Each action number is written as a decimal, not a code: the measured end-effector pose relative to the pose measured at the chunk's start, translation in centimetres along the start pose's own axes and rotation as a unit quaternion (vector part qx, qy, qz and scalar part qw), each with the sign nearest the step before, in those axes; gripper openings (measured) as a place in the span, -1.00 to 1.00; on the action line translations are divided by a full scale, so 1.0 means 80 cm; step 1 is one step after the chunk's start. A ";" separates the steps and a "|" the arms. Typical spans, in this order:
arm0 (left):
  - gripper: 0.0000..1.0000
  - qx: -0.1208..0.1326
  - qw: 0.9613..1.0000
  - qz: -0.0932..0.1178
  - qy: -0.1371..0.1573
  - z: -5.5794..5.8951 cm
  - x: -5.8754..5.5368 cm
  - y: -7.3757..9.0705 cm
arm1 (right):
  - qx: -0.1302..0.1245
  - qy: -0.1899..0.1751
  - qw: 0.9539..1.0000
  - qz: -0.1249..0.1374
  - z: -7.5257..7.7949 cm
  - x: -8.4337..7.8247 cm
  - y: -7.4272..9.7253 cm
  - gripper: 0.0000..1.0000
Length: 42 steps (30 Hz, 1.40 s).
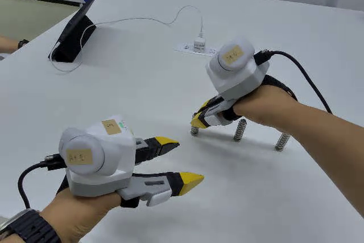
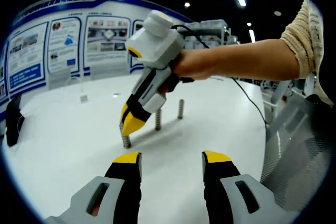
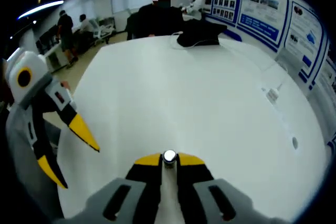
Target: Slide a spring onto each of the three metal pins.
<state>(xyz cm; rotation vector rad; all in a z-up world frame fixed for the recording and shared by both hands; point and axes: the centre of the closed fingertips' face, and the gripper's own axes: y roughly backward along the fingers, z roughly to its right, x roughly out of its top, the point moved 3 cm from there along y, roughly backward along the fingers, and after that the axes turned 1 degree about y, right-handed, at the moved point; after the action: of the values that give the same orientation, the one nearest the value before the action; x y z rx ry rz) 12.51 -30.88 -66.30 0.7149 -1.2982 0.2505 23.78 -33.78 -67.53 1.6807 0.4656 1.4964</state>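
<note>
Three upright springs stand in a row on the white table (image 1: 142, 83). The middle spring (image 1: 240, 130) and the right spring (image 1: 281, 141) stand free. My right gripper (image 1: 198, 122) points down at the left spring (image 1: 194, 131), with its yellow jaws closed around the top of it. In the right gripper view a shiny round metal end (image 3: 169, 156) sits between the tips of the right gripper (image 3: 169, 160). My left gripper (image 1: 181, 161) is held level near the table's front with its jaws apart and nothing between them. From the left gripper (image 2: 172, 158), the left spring (image 2: 126, 141) is just ahead.
A black tablet (image 1: 74, 31) leans at the far left, with a white cable running to a charger (image 1: 199, 44) at the back middle. Across the table (image 3: 210, 93) people sit beside a black object (image 3: 199, 38). Posters line the wall.
</note>
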 end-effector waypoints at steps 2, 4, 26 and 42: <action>-0.06 0.001 1.000 0.000 0.000 0.000 0.000 0.000 | 0.000 0.001 1.000 0.000 -0.001 0.000 0.000 -0.75; -0.06 0.001 1.000 -0.001 0.001 0.000 -0.001 0.000 | 0.000 0.003 1.000 0.001 -0.002 -0.001 0.000 -0.72; -0.01 0.015 1.000 -0.003 -0.002 -0.014 0.003 0.002 | -0.047 -0.005 0.998 0.047 0.011 -0.024 0.067 -0.51; 0.08 0.020 1.000 -0.008 -0.011 -0.030 0.016 -0.003 | -0.106 -0.047 0.991 0.071 0.034 -0.078 0.128 -0.32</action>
<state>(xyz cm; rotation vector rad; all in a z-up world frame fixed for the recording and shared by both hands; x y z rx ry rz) 14.86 -29.84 -65.42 0.7634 -1.3114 0.2566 22.46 -45.35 -63.56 1.6336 0.1318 1.5021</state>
